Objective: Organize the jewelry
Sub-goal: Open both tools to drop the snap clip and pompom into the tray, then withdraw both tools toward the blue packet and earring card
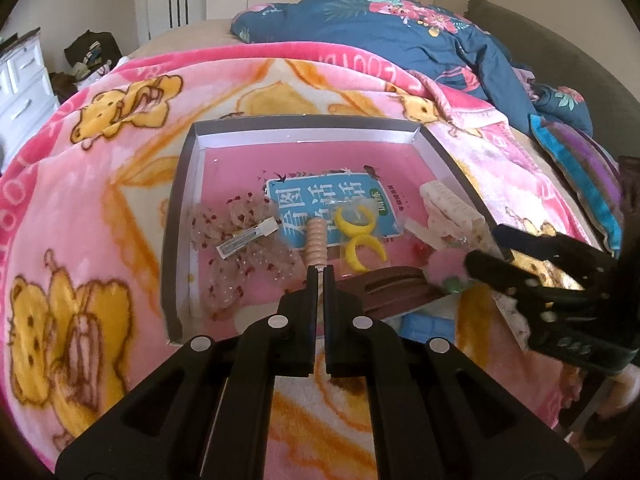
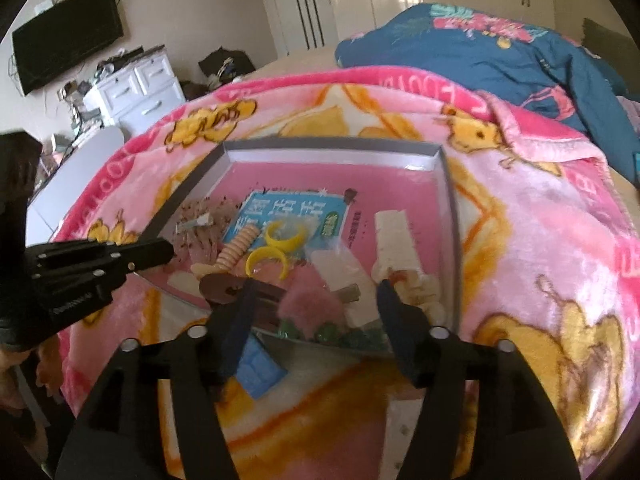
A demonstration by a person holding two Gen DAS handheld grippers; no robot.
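On the blanket [image 1: 100, 208] lies the tray [image 1: 182, 184], holding a booklet [image 1: 320, 204] with 2 rings [image 1: 358, 236] on it.

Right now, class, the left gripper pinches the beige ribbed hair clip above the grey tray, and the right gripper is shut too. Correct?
Not quite. The right gripper is open, jaws spread wide, as the right wrist view shows. The left gripper does pinch the beige ribbed hair clip above the grey tray.

right fingers [image 2: 400, 316] hide the green beads [image 2: 360, 338]; pink fluffy piece [image 2: 310, 306] blurred, perhaps a hair clip.
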